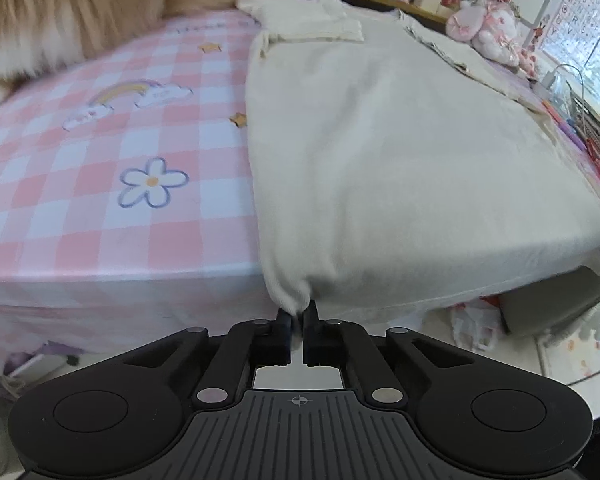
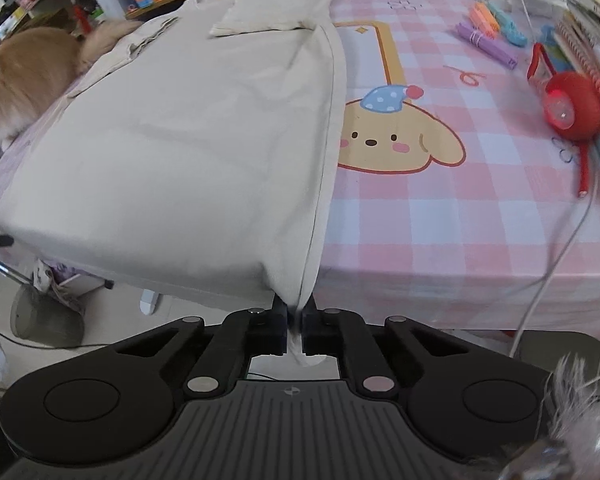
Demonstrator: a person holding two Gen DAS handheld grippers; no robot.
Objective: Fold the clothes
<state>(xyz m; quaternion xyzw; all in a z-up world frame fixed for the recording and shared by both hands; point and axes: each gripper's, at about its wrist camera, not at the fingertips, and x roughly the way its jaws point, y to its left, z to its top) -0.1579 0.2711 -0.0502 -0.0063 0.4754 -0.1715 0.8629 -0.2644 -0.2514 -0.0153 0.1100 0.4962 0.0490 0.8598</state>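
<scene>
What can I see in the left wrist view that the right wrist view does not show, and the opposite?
Only the left wrist view shows the flower print, rainbow print and pink plush toys. Only the right wrist view shows the puppy print, red round toy and purple markers. Both show the cream garment on the checked bed sheet, each tongs shut on a near corner.

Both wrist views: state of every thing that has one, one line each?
cream garment: spread flat on the bed, sleeves folded inward, hem hanging over the near edge.
left gripper: shut on the garment's left hem corner.
right gripper: shut on the right hem corner, cloth poking through behind the pads.
pink checked sheet: smooth, partly covered by the garment.
furry animal: on the bed beside the garment, at its far left.
</scene>
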